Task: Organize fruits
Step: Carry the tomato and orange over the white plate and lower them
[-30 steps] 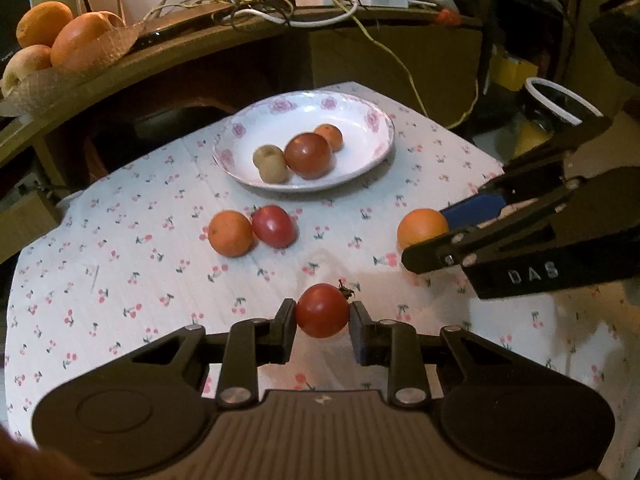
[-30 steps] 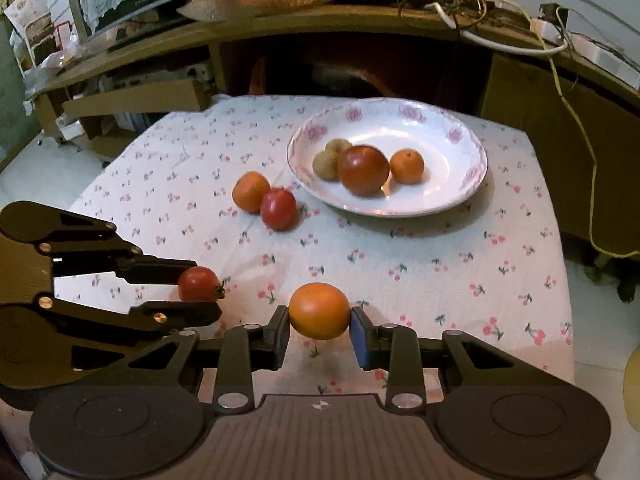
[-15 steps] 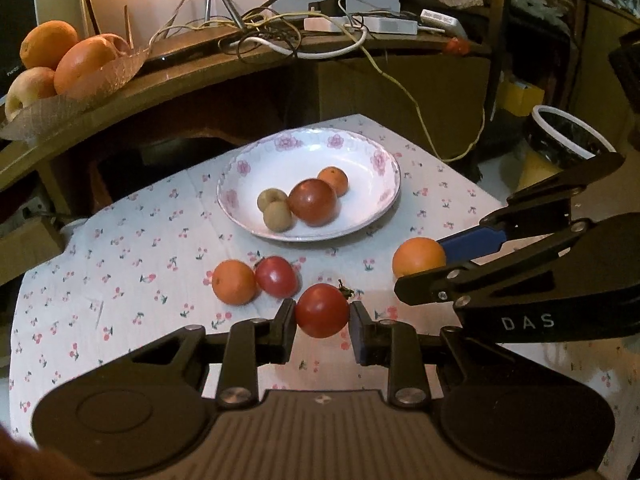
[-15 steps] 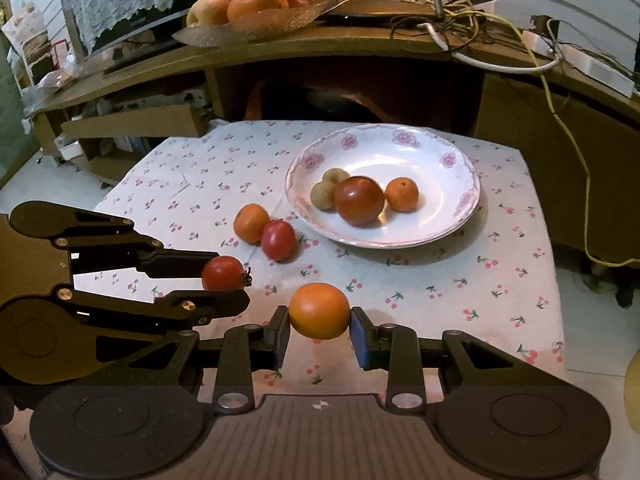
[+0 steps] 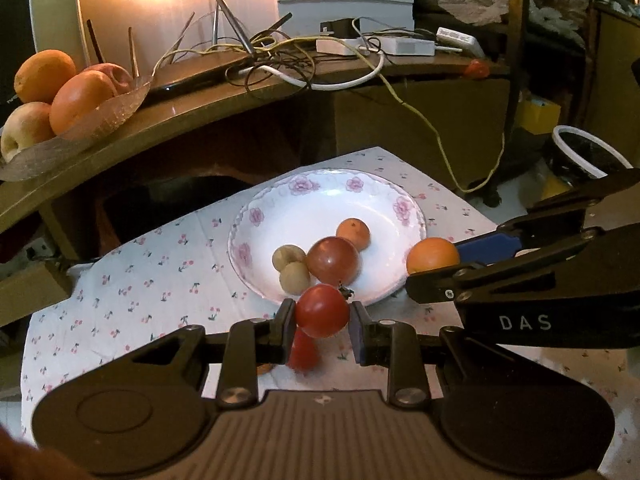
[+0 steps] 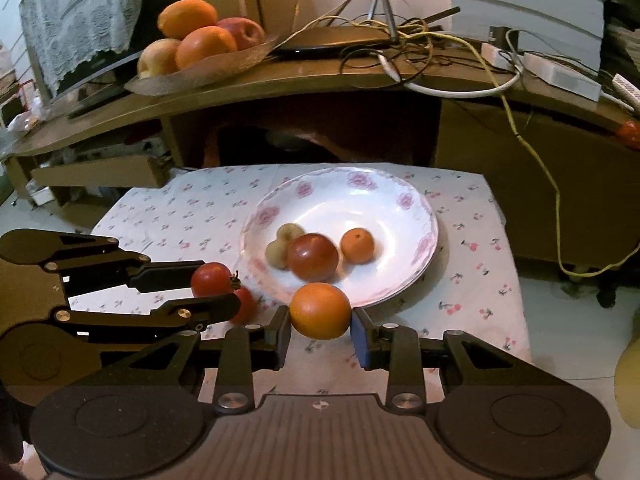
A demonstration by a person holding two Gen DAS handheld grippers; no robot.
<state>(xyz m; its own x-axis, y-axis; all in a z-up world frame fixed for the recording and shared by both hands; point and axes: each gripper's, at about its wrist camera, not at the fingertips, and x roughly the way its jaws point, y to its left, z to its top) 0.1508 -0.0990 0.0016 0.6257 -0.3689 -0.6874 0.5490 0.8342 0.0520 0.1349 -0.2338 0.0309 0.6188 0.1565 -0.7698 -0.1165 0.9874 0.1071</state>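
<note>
My left gripper (image 5: 322, 326) is shut on a red tomato (image 5: 322, 311), held in the air just short of the near rim of the flowered white plate (image 5: 280, 204). My right gripper (image 6: 320, 330) is shut on an orange (image 6: 320, 311), also near the plate's (image 6: 416, 248) front rim. The plate holds a large red tomato (image 6: 313, 257), a small orange (image 6: 357, 245) and two small brown fruits (image 6: 280, 242). Another red tomato (image 6: 244, 305) lies on the cloth left of the plate, half hidden by the left gripper (image 6: 216, 286).
The low table has a cherry-print cloth (image 6: 192, 216). Behind it a wooden shelf (image 6: 280, 80) carries a glass dish of oranges and apples (image 6: 200, 44) and tangled cables (image 6: 400, 36). A bin with a white rim (image 5: 584, 152) stands on the floor to the right.
Both grippers have risen and moved forward toward the plate, each still holding its fruit. The loose orange and tomato on the cloth are now mostly hidden under the left gripper.
</note>
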